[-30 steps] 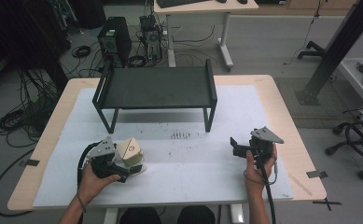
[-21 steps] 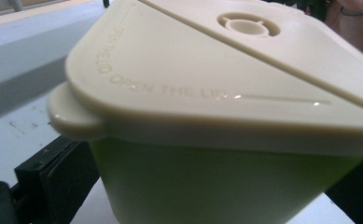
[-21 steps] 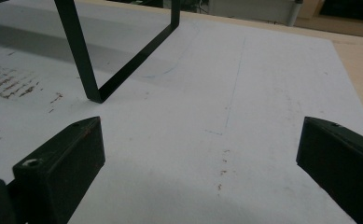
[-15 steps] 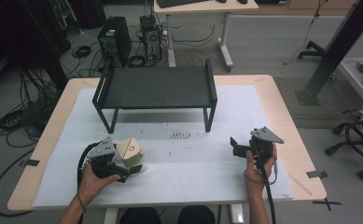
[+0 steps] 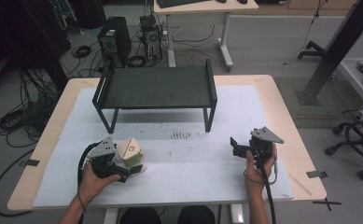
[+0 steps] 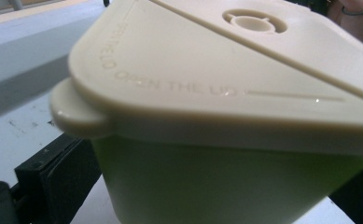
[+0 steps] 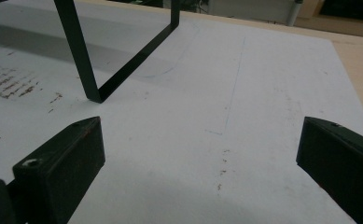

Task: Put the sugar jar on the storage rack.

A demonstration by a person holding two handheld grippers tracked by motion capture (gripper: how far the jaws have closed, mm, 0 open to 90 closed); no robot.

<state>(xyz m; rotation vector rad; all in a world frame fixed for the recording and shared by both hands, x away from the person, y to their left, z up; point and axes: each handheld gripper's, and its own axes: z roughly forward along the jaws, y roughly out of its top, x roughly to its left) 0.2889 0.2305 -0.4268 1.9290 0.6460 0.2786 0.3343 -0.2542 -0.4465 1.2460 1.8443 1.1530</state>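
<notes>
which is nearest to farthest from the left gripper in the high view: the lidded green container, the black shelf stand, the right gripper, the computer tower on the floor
1. Lidded green container: right at the left gripper, between its jaws.
2. Black shelf stand: on the table beyond it, toward the far edge.
3. Right gripper: across the table at the person's right.
4. Computer tower: on the floor past the table's far edge.

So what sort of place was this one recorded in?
Most likely a lab or workshop, not a home: computer towers sit on the floor amid loose cables, a second desk stands behind the paper-covered table, and an office chair is at right.
</notes>
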